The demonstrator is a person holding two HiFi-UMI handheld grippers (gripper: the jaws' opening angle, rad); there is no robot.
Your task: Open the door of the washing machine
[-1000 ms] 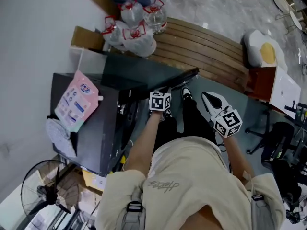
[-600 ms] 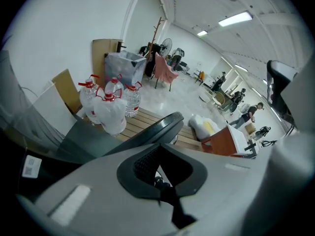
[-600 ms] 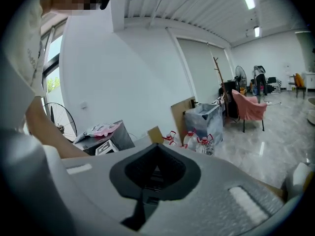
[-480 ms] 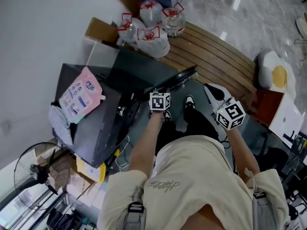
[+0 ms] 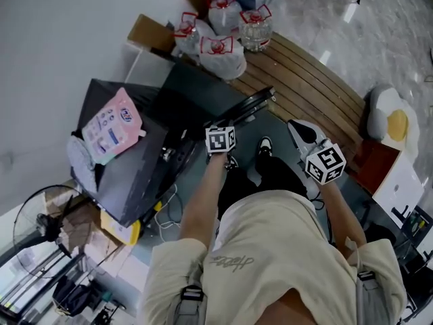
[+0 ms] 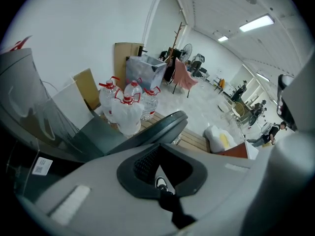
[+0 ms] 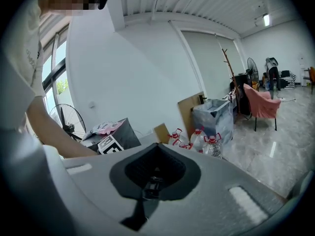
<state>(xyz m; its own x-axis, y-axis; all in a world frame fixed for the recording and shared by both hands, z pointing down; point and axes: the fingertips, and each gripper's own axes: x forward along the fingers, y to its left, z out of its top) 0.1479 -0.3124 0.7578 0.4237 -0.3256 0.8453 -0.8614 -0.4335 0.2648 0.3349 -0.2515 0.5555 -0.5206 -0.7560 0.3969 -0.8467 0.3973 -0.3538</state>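
Head view, nearest: person in beige shirt (image 5: 270, 249), both arms reaching fwd and down. Black trousers and a shoe (image 5: 264, 145) show btwn the two arms.

L gripper (image 6: 158, 156): jaws together, nothing clamped; only the shoe shows thru the gap, far below. Its marker cube sits just beside the door (image 5: 252, 103) rim. Touching or not, can't tell.

R gripper (image 7: 155, 161): jaws together too, empty. It's held in the air at view right, apart from the door.

Door is open, swung out from the front of the washing machine (image 5: 132, 171), its dark round rim angled toward the bench (image 5: 304, 87). The machine is a dark box at view left, just ahead-left of the person. On its top lies a pink pouch (image 5: 111, 124), flat, w/ a grey cloth (image 5: 78, 160) at the edge beside it.

Fan (image 5: 37, 225) stands on the floor at lower left, near the machine.

Farther out: cardboard (image 5: 145, 31) against the white wall. Water bottles (image 5: 220, 36) w/ red caps are clustered at the bench's near-wall end. At the bench's far right end sits a white-yellow egg-shaped cushion (image 5: 389, 117).
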